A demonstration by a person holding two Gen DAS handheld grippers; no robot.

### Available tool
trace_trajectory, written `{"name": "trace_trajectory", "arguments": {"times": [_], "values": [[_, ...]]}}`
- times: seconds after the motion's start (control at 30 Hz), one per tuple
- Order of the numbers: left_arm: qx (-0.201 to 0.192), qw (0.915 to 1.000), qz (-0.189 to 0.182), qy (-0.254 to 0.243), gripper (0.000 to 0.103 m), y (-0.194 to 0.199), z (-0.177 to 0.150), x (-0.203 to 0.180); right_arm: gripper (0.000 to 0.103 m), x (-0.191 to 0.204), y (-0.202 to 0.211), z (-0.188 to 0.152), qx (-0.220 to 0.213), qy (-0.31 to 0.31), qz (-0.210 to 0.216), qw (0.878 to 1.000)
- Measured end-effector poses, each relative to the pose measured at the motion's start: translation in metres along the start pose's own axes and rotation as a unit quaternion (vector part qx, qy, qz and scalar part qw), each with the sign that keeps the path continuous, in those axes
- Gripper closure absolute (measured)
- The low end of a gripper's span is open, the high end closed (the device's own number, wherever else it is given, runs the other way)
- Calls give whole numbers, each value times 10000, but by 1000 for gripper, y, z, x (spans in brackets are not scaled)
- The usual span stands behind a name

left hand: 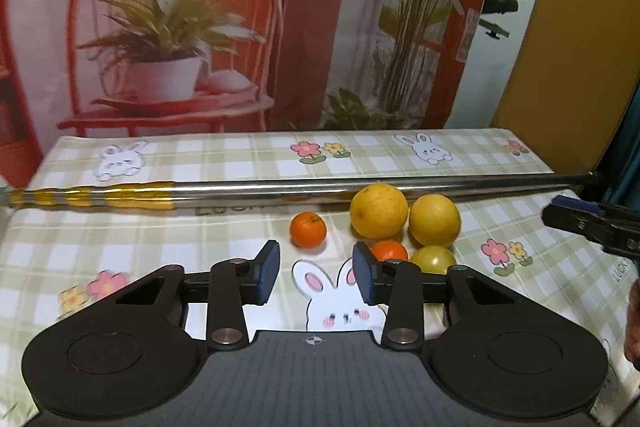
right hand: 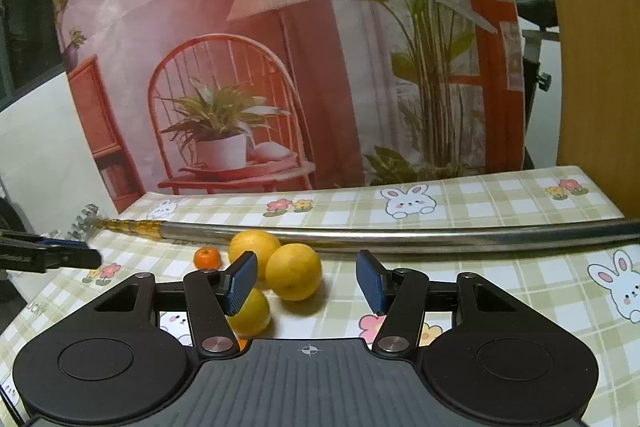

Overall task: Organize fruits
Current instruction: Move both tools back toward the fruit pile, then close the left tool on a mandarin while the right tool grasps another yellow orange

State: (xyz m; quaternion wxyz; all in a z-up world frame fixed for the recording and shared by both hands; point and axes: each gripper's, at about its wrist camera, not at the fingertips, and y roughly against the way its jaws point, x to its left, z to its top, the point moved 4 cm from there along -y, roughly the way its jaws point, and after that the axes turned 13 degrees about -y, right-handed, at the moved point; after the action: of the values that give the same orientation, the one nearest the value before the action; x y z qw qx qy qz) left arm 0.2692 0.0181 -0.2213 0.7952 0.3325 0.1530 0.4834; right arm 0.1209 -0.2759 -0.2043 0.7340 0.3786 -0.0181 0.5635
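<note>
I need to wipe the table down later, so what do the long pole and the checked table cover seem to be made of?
The pole looks like polished metal, probably steel: it is shiny and mirrors the table, with gold-coloured bands near one end. The table cover looks like smooth printed plastic or oilcloth, lying flat with a faint sheen; fabric cannot be ruled out.

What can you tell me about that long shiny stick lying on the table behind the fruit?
The long pole is a smooth, silvery metal tube lying flat across the checked tablecloth, running nearly the whole table width. One end has a yellow-gold wrapped grip; in the right wrist view a coiled wire bit shows past that grip. It lies just behind the fruit, and the biggest yellow fruit sits right up against it. Neither gripper touches it.
</note>
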Motion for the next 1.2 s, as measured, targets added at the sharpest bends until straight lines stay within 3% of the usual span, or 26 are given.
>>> {"name": "trace_trajectory", "arguments": {"times": [0.3, 0.7, 0.8, 1.2], "values": [[316, 9995, -19, -83, 61, -73, 3, 7, 51, -20, -20, -1, 126, -210, -88, 9997], [396, 9992, -30, -34, 61, -104, 7, 9, 51, -28, -35, -6, 283, -321, -151, 9990], [392, 9992, -24, -55, 68, -106, 7, 9, 51, -30, -37, -8, 304, -350, -175, 9988], [185, 9997, -141, 42, 69, -70, 4, 6, 51, -30, -46, -16, 289, -138, -79, 9995]]}}
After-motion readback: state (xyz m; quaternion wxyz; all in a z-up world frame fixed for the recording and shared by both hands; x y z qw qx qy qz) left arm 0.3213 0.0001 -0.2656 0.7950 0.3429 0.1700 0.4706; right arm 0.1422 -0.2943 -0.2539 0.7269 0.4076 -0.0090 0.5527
